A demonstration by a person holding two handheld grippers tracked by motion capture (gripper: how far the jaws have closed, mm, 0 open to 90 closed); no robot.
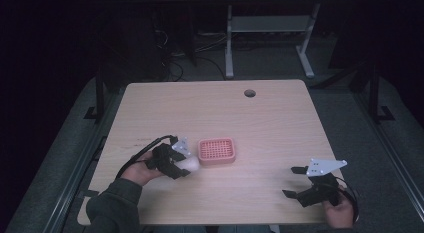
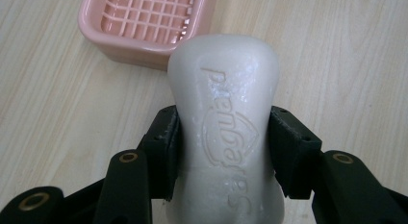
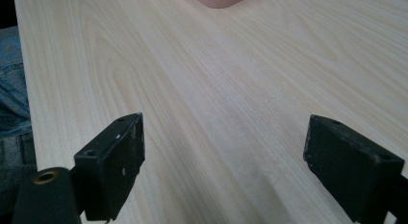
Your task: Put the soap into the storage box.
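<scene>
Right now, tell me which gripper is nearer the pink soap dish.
Left. The left gripper, clamping the white soap, sits just beside the pink soap dish; the right gripper hangs open far off, near the table's corner.

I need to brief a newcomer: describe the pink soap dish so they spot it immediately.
Start at the light wooden table with a round hole near its far edge. Left of its middle sits the pink rectangular plastic soap dish with a grid floor. It lies just beyond the white soap bar clamped in the left gripper, and it is the table's one pink thing.

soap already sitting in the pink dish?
No. In the left gripper view the white soap bar is clamped between the left tongs, short of the pink soap dish, whose grid is bare.
</scene>
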